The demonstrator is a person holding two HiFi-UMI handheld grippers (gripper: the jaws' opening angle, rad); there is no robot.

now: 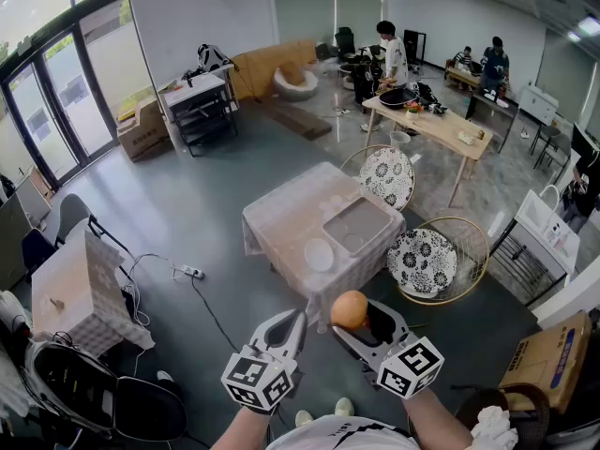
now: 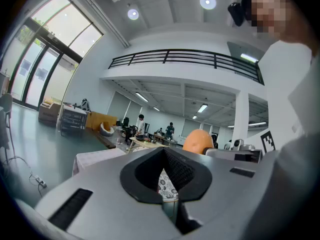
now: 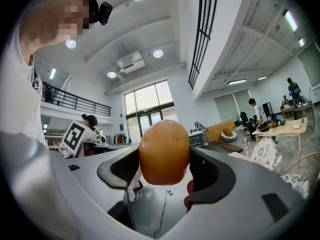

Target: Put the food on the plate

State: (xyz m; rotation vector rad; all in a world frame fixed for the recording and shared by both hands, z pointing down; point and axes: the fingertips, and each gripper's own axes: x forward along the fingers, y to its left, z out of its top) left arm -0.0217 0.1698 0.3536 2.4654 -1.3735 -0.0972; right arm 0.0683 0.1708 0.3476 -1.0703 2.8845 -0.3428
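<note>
My right gripper (image 1: 354,315) is shut on a round orange piece of food (image 1: 349,309), held level in the air in front of me. In the right gripper view the food (image 3: 164,151) fills the gap between the two black pads (image 3: 212,176) of that gripper (image 3: 165,174). My left gripper (image 1: 298,322) hovers beside it on the left, its jaws together with nothing in them; the left gripper view shows its jaws (image 2: 167,186) meeting and the food (image 2: 199,141) off to the right. A white plate (image 1: 319,254) lies on the cloth-covered table (image 1: 281,223) ahead, next to a grey tray (image 1: 356,225).
Two wire chairs with patterned cushions (image 1: 387,176) (image 1: 424,261) stand at the table's right side. A power strip with cable (image 1: 192,272) lies on the floor at left. Another covered table (image 1: 75,284) is near left, a cardboard box (image 1: 544,359) near right. People stand at a far wooden table (image 1: 441,125).
</note>
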